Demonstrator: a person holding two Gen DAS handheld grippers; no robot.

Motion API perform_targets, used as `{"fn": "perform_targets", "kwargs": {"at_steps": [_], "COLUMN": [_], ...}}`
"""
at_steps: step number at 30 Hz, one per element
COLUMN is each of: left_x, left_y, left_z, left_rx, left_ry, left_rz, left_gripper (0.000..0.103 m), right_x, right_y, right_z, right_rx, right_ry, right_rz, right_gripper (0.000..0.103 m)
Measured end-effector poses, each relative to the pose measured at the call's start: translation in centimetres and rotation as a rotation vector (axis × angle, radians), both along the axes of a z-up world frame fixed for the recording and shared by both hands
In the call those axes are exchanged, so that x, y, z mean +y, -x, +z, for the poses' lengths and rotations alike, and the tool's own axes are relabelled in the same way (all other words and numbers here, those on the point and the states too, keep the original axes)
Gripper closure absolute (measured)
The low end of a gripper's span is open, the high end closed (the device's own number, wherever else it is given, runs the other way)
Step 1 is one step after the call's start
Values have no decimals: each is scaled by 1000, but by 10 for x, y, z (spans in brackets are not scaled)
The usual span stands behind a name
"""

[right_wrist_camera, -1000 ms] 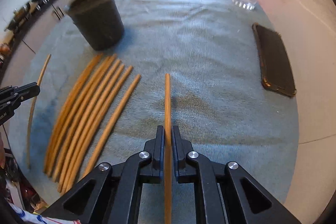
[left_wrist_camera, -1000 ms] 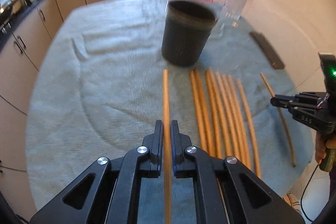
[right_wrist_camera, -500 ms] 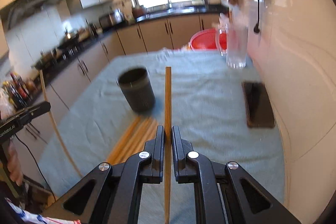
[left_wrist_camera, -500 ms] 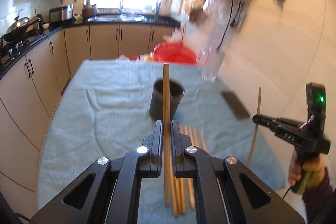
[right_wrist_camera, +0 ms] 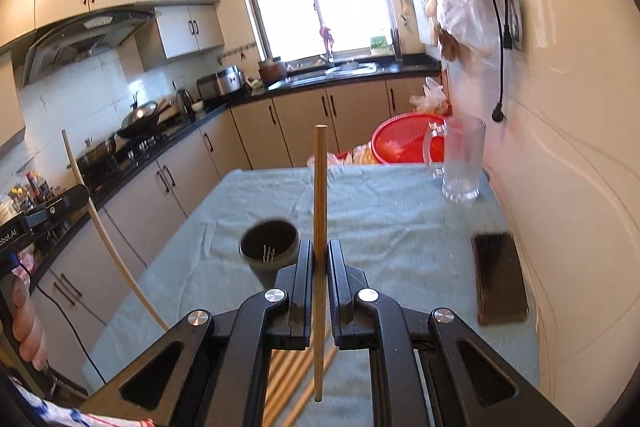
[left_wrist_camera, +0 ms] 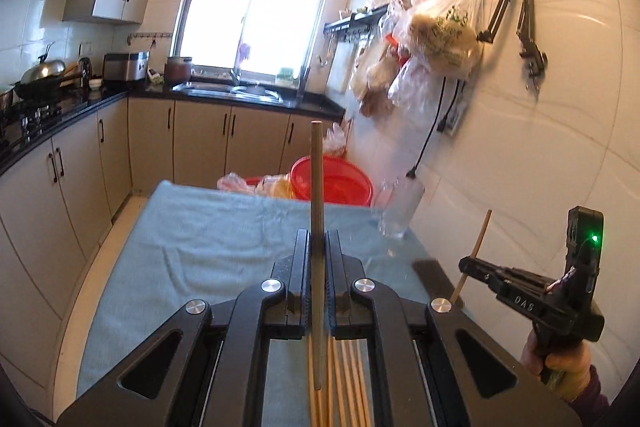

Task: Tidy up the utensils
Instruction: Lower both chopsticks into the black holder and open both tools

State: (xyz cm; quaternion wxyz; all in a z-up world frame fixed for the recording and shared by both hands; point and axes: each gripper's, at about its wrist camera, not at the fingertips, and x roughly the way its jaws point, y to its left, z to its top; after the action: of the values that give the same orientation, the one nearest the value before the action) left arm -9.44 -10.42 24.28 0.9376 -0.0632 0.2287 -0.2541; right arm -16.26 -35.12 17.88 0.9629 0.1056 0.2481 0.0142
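Kitchen table (right_wrist_camera: 400, 227): dark cup (right_wrist_camera: 269, 251) holds only small pins at btm

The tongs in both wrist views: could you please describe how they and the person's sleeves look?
Both tongs are matte black with silver round bolts. The right tongs carry white lettering and a green light. The left tongs bear white lettering and a black cable. One sleeve is dark purple; the other looks white, blue and red.
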Motion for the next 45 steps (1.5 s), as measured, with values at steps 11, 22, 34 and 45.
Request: {"fn": "perform_targets", "kwargs": {"at_steps": [11,22,34,45], "left_x": [-53,-74,-66,-37], "left_y": [-81,-154,-155,-107], "left_z": [26,-36,-61,-45], "left_rx": [-79,83,150,104], "left_ry": [10,-29,-52,-50], "left_rz": [50,60,80,116], "left_gripper": [97,97,81,64], "right_x": [13,22,3,-1], "right_y": [-76,-149,-169,-137], "right_z": [48,-2,-46,-33], "right_rx": [-201,-81,50,30], "right_ry": [-60,-75,-159,-152], "right_rz": [-19,-15,-27,-41], "right_gripper": [96,96,93,62]}}
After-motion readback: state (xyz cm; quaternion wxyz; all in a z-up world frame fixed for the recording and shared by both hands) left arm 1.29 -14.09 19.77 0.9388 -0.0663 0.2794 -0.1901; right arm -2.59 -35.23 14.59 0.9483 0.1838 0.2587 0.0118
